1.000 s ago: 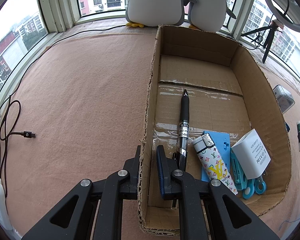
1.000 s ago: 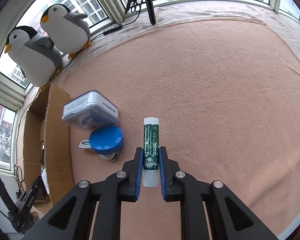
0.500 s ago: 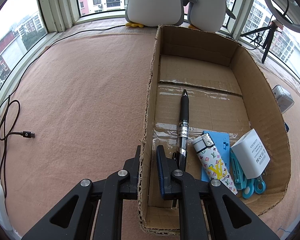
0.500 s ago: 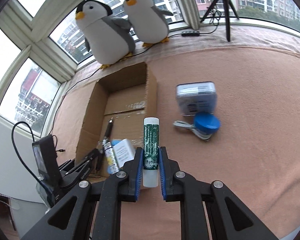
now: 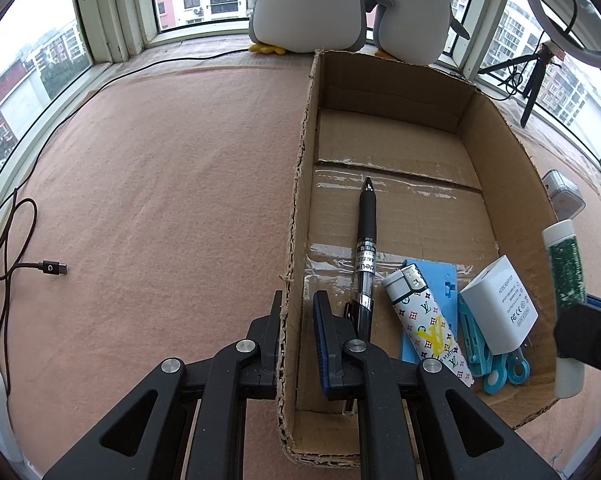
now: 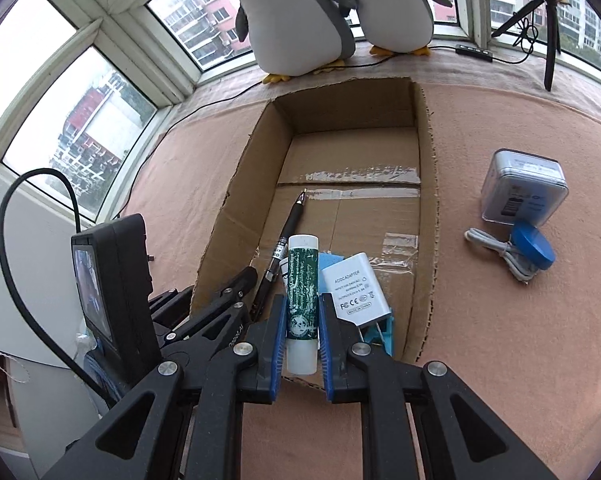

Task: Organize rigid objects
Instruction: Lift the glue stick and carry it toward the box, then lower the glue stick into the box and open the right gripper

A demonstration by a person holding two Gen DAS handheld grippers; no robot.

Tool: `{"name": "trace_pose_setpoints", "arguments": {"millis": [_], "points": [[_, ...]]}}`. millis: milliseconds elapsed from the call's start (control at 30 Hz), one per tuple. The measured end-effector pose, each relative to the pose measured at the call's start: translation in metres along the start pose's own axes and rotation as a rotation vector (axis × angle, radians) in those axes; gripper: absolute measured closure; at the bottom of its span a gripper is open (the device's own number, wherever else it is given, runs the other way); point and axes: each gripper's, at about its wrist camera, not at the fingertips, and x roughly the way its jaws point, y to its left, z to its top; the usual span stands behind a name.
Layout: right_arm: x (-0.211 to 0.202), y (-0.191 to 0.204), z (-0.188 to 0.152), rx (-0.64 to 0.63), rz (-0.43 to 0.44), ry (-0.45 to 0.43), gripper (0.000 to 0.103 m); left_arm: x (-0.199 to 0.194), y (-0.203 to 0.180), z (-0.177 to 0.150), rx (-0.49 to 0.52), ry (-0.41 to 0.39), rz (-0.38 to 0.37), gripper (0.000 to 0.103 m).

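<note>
swung over from the bare carpet, the right gripper (image 6: 302, 330) now hangs at the near edge of the open brown cardboard box (image 6: 426, 208), and its load has come into the left wrist view at the far right; the left gripper (image 5: 296, 336) has not shifted.

going left to right: a black usb cable (image 5: 40, 268) lies on the pink felt carpet (image 5: 160, 184), well apart from the box. the left gripper is pinched narrow on the box's left wall (image 5: 296, 216), one finger outside and one inside, steadying it. inside the box lie a black pen (image 5: 366, 252), a white patterned lighter (image 5: 424, 326) on a flat blue card (image 5: 440, 284), teal plastic scissors (image 5: 492, 360) and a white square power adapter (image 5: 500, 310). the right gripper is clamped on a green-labelled white lip balm tube (image 6: 301, 300), held above the near end of the box over those things. outside, on the carpet to the right, a clear plastic case (image 6: 522, 188) and a round blue cable reel with grey cord (image 6: 534, 248) wait.

step in hand, as i judge it: carrying the tube to the box. next it should go down into a free patch of the floor, likely beyond the adapter, then the jaws should part. dropping it from height could knock the adapter or roll.
</note>
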Motion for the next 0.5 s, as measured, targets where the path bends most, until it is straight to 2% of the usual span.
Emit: {"name": "trace_pose_setpoints", "arguments": {"millis": [500], "points": [[0.022,0.006,0.002,-0.031,-0.025,0.041,0.088,0.001,0.001,0.0,0.002,0.0,-0.003,0.091]]}}
